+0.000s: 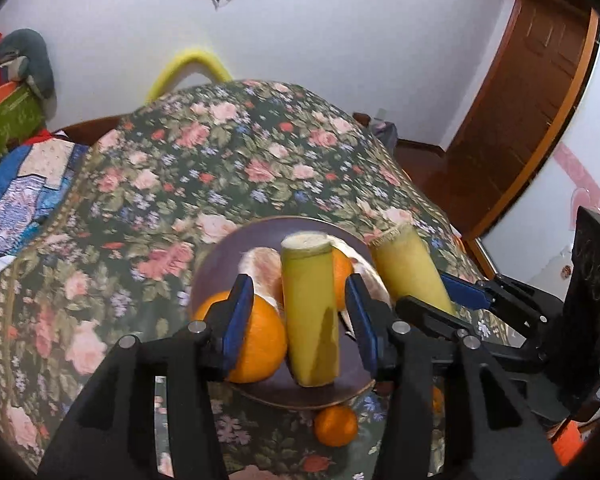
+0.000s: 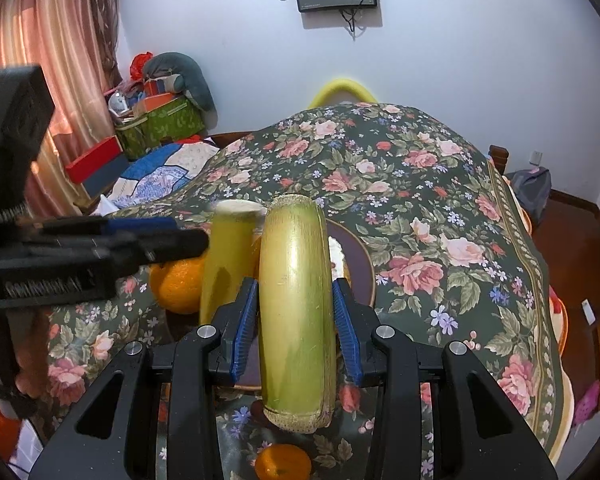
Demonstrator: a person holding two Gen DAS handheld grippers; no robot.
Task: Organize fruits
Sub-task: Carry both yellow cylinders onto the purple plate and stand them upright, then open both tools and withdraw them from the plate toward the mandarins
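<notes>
Floral tablecloth (image 1: 228,152) under plate (image 1: 220,256): left gripper (image 1: 300,312) parted, freeing one cane piece (image 1: 310,316) among oranges (image 1: 256,336); right gripper (image 2: 296,320) clamps second piece (image 2: 296,320) beside it, likely next to place.

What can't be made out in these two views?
- Peeled pale fruit on the plate: left wrist view, mostly hidden by the sugarcane piece and large orange.
- Small orange: right wrist view, cut by the bottom edge.
- Left gripper: right wrist view, blurred.

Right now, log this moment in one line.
left gripper: open, cane piece on plate | right gripper: shut on second cane piece
</notes>
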